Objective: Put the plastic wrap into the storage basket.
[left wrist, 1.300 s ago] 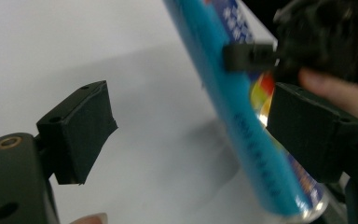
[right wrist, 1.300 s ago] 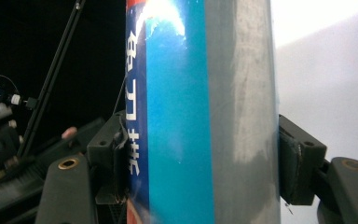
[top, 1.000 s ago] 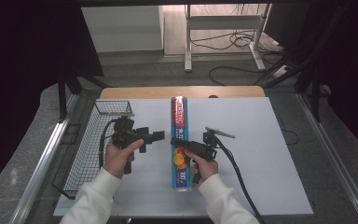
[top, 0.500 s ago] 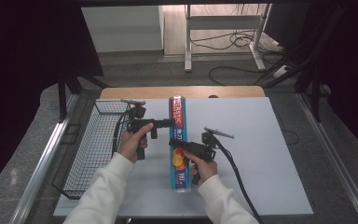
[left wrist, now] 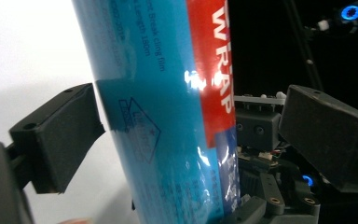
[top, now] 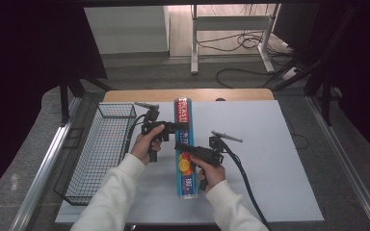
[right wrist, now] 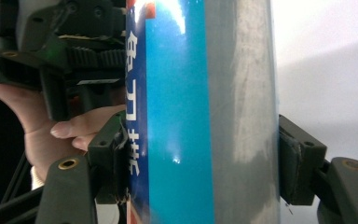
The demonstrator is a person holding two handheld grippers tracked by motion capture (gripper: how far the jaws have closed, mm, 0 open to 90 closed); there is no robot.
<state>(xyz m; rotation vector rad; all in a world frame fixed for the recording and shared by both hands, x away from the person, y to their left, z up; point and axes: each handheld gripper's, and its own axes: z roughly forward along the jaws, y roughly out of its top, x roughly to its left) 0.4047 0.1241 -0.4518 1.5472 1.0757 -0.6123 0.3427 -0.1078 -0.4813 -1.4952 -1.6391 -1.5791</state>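
A long blue and red cling-film box point(top: 185, 115) lies lengthways on the white mat point(top: 270, 159). My right gripper point(top: 183, 148) comes at its middle from the right. In the right gripper view both pads press the box point(right wrist: 200, 93), so my right gripper point(right wrist: 200, 163) is shut on it. My left gripper point(top: 176, 127) reaches the box's far half from the left. In the left gripper view its jaws straddle the box point(left wrist: 168, 93): one pad touches, the other stands apart, so my left gripper point(left wrist: 191, 135) is open.
A black wire basket point(top: 101, 144) stands at the table's left edge, beside the left forearm. A strip of wooden tabletop point(top: 231, 95) shows beyond the mat. The right gripper's cable point(top: 243, 178) trails toward the near edge.
My left gripper has moved from beside the basket to the right and forward, and its jaws now straddle the box's far half. The right gripper has stayed shut on the box.
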